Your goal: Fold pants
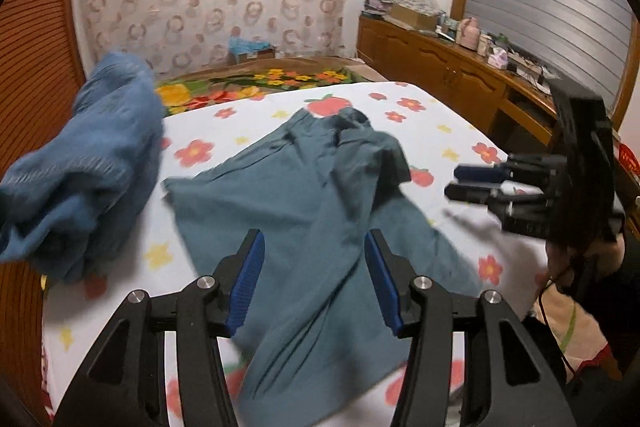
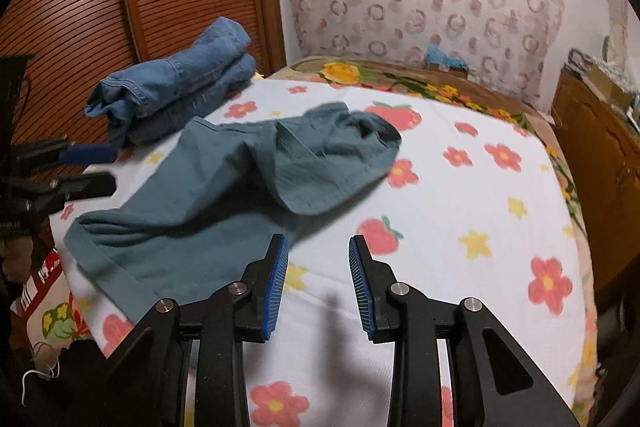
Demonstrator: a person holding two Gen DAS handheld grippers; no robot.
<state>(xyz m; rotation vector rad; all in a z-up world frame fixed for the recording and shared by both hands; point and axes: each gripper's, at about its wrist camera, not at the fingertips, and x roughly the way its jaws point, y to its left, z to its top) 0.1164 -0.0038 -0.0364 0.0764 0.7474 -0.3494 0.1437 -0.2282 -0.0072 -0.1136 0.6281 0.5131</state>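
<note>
Teal pants (image 2: pixel 224 187) lie crumpled on the flowered bed sheet (image 2: pixel 480 195), nearest my two tools. My left tool (image 1: pixel 314 279) gapes over them, gripping nothing; my right tool (image 2: pixel 318 283) likewise. Beyond, folded jeans (image 2: pixel 176 87), then a wooden cabinet (image 1: pixel 432 55).

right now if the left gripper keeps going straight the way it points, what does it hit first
Most likely the teal pants: the left gripper is open, nothing is between its fingers, and the cloth spread on the flowered sheet lies directly ahead. Depth is hard to judge through the fisheye.

even indoor light, motion blur, fisheye-dark corners
</note>
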